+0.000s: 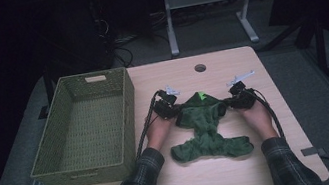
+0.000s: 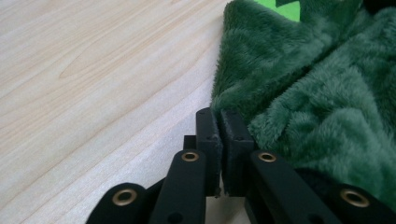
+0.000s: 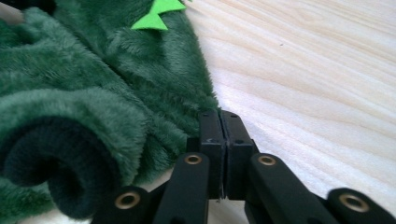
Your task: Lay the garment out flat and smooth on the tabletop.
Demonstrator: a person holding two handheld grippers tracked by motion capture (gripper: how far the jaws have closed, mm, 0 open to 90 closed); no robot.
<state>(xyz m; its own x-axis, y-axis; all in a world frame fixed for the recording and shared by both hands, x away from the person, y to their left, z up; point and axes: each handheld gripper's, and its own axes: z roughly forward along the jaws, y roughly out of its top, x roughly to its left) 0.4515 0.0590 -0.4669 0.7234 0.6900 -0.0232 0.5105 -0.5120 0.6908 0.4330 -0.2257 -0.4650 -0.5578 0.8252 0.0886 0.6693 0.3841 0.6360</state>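
A dark green plush garment [image 1: 206,126] lies spread on the wooden table [image 1: 193,184], with a bright green felt spike [image 1: 201,95] at its far end. My left gripper [image 1: 177,113] sits low at the garment's left edge. In the left gripper view its pads [image 2: 218,114] are together, tips against the plush [image 2: 317,84], and no fabric shows between them. My right gripper [image 1: 229,104] mirrors it at the right edge. There the jaws [image 3: 220,114] are likewise closed, right beside the fabric [image 3: 93,93] and below the spike [image 3: 159,14].
An olive woven basket [image 1: 129,123] stands on the table's left side, close to my left hand. A round cable hole [image 1: 200,68] sits near the far edge. Bare wood runs to the right of the garment and in front of it.
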